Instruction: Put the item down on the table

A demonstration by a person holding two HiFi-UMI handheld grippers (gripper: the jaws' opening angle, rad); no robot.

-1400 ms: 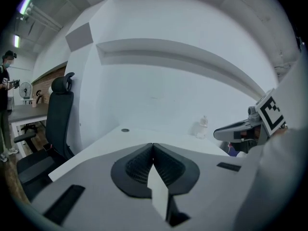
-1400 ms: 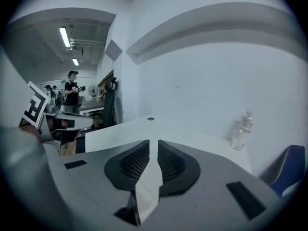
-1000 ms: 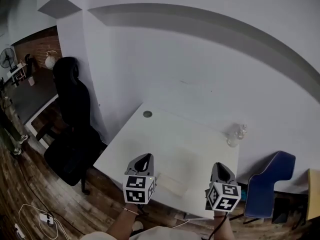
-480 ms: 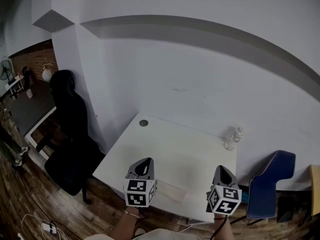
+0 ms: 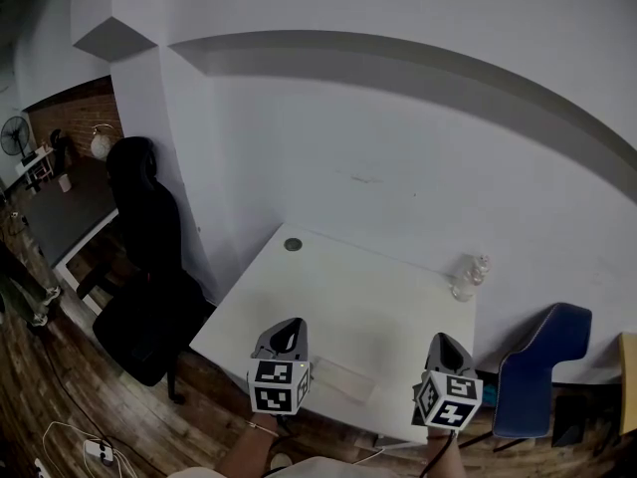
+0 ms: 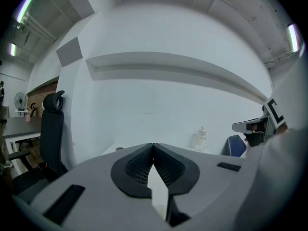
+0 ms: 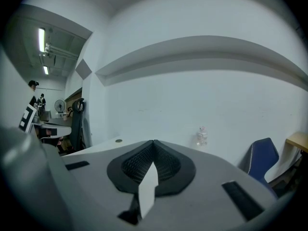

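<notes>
A flat pale item (image 5: 343, 378) lies on the white table (image 5: 348, 287) near its front edge, between my two grippers. My left gripper (image 5: 289, 324) hovers over the table's front left part, its tips touching (image 6: 153, 145). At the front right, my right gripper (image 5: 444, 339) is also closed at the tips (image 7: 153, 141). Behind each pair of tips a white sliver shows in the gap. I cannot tell whether it is a thin sheet or the table seen through. Neither gripper touches the flat item in the head view.
A small clear bottle (image 5: 468, 277) stands at the table's far right by the wall. A round grommet (image 5: 293, 244) sits at the far left corner. A black office chair (image 5: 144, 257) stands left of the table and a blue chair (image 5: 537, 366) right of it.
The head view has shifted a little, so the table sits slightly lower in the picture. Both grippers keep their places at the front edge. Nothing was picked up or let go.
</notes>
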